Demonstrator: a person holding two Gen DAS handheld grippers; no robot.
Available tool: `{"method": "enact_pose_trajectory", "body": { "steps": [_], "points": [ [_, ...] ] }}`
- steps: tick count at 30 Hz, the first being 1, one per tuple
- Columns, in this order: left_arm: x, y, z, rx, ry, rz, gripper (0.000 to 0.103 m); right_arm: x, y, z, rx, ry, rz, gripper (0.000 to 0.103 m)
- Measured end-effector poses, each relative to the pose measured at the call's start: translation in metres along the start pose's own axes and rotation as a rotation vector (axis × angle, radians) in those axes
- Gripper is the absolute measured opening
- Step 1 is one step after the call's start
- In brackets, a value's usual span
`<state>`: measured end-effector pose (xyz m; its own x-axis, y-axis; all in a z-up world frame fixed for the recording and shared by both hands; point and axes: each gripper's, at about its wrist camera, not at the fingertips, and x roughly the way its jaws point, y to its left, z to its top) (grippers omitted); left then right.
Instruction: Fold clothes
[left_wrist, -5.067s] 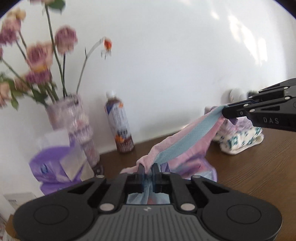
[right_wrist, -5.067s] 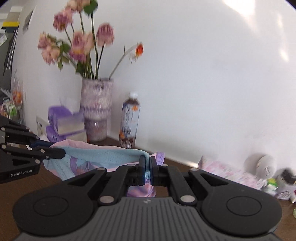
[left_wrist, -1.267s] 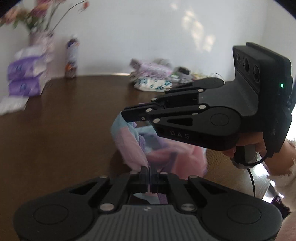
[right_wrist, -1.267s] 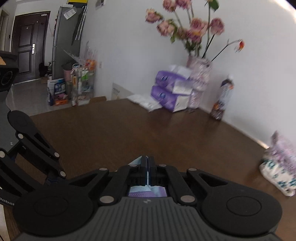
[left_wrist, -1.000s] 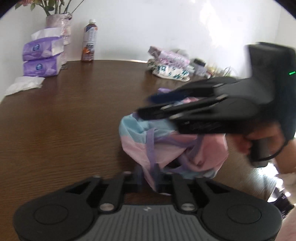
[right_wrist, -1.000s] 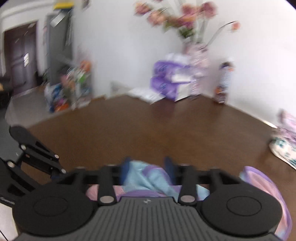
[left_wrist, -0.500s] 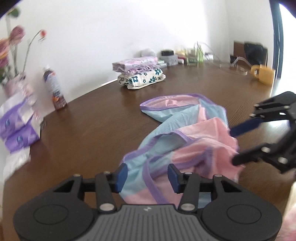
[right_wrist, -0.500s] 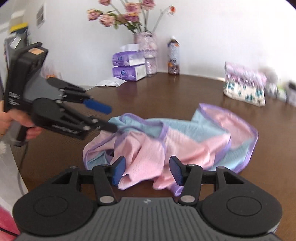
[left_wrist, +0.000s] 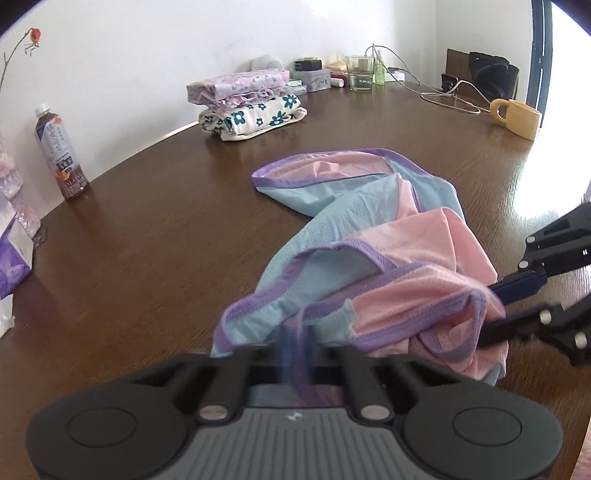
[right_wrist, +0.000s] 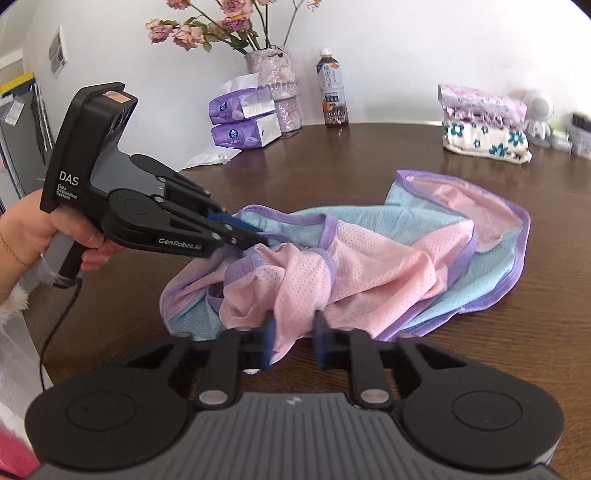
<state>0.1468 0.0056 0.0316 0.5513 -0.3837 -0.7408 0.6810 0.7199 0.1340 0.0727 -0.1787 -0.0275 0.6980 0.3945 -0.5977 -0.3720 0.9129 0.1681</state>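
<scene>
- From the right wrist view, at the left edge of the tabletop (right_wrist: 369, 147), a hand (right_wrist: 40, 236) holds my left tongs (right_wrist: 255, 236), tips against the purple trim of the garment (right_wrist: 369, 266).
- In the left wrist view those tips are blurred, with the trim running between them (left_wrist: 295, 350); they look narrowed on it, but I cannot tell whether they pinch it.
- The garment lies crumpled near the front edge of the tabletop, a pink and blue mesh piece with purple binding, its far hem spread flatter toward the middle.
- I judge it light, limp and airy: it will sag and bunch when lifted and carries no shape of its own, so one grip alone would leave it dangling.
- The binding looks like the firmest place to hold; I would take two matching points on the trim, one with each tongs.
- My right tongs (right_wrist: 291, 343) stand open, a pink fold between the pads without being pinched.
- Toward the back right, folded clothes (right_wrist: 484, 122) sit stacked near the wall, well apart from the garment.
</scene>
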Motion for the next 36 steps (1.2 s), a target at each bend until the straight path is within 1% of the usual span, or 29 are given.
{"method": "enact_pose_trajectory", "body": {
  "steps": [1,3,6,8,9,10,12,15,17,19,20,21,22,23,24,25,26,27,30,32,34,36],
  "points": [
    [-0.003,-0.002,-0.001,0.010,-0.016,0.012,0.002,-0.002,-0.001,0.000,-0.012,-0.009,-0.021,0.006],
    [-0.013,-0.008,-0.003,0.023,-0.054,0.034,0.001,-0.008,-0.005,0.002,-0.039,-0.029,-0.075,0.004],
    [-0.036,-0.020,-0.007,0.021,-0.120,0.032,0.001,-0.023,-0.016,0.011,-0.121,-0.076,-0.224,0.004],
    [-0.049,-0.032,-0.008,0.029,-0.157,-0.007,0.001,-0.030,-0.023,0.022,-0.192,-0.119,-0.344,0.004],
    [-0.055,-0.039,-0.008,0.033,-0.175,-0.030,0.001,-0.033,-0.026,0.027,-0.225,-0.139,-0.392,0.004],
    [-0.062,-0.046,-0.009,0.038,-0.193,-0.054,0.001,-0.034,-0.026,0.032,-0.255,-0.155,-0.418,0.004],
    [-0.070,-0.060,-0.011,0.048,-0.215,-0.099,0.001,-0.031,-0.017,0.035,-0.324,-0.171,-0.406,0.004],
    [-0.065,-0.075,-0.018,0.048,-0.186,-0.150,0.001,-0.020,0.003,0.025,-0.400,-0.141,-0.316,0.004],
    [-0.058,-0.078,-0.024,0.026,-0.151,-0.154,0.001,-0.011,0.012,0.014,-0.424,-0.113,-0.279,0.005],
    [-0.053,-0.077,-0.028,0.006,-0.118,-0.145,0.002,-0.007,0.019,0.007,-0.422,-0.096,-0.259,0.008],
    [-0.052,-0.075,-0.028,-0.007,-0.106,-0.139,0.005,-0.009,0.021,0.004,-0.408,-0.098,-0.252,0.014],
    [-0.053,-0.072,-0.027,-0.024,-0.105,-0.134,0.008,-0.013,0.022,0.003,-0.389,-0.106,-0.248,0.027],
    [-0.055,-0.068,-0.025,-0.044,-0.109,-0.132,0.011,-0.018,0.021,0.001,-0.365,-0.115,-0.244,0.034],
    [-0.058,-0.064,-0.023,-0.063,-0.121,-0.135,0.016,-0.024,0.020,0.000,-0.337,-0.124,-0.242,0.042],
    [-0.060,-0.059,-0.019,-0.079,-0.137,-0.140,0.023,-0.030,0.018,-0.001,-0.309,-0.133,-0.240,0.042],
    [-0.062,-0.055,-0.015,-0.094,-0.152,-0.145,0.026,-0.037,0.014,-0.002,-0.272,-0.138,-0.235,0.042],
    [-0.062,-0.051,-0.011,-0.111,-0.166,-0.149,0.033,-0.044,0.009,-0.003,-0.227,-0.139,-0.228,0.042],
    [-0.059,-0.047,-0.006,-0.127,-0.169,-0.154,0.036,-0.050,0.003,-0.004,-0.182,-0.140,-0.221,0.042],
    [-0.047,-0.037,0.005,-0.172,-0.154,-0.172,0.036,-0.062,-0.017,-0.009,-0.043,-0.135,-0.216,0.042],
    [-0.034,-0.032,0.012,-0.207,-0.129,-0.201,0.036,-0.062,-0.031,-0.011,0.052,-0.126,-0.215,0.042],
    [-0.022,-0.028,0.017,-0.244,-0.099,-0.231,0.036,-0.057,-0.043,-0.013,0.135,-0.113,-0.191,0.038],
    [-0.011,-0.026,0.019,-0.276,-0.075,-0.248,0.034,-0.051,-0.048,-0.014,0.174,-0.107,-0.169,0.037]
  ]
}}
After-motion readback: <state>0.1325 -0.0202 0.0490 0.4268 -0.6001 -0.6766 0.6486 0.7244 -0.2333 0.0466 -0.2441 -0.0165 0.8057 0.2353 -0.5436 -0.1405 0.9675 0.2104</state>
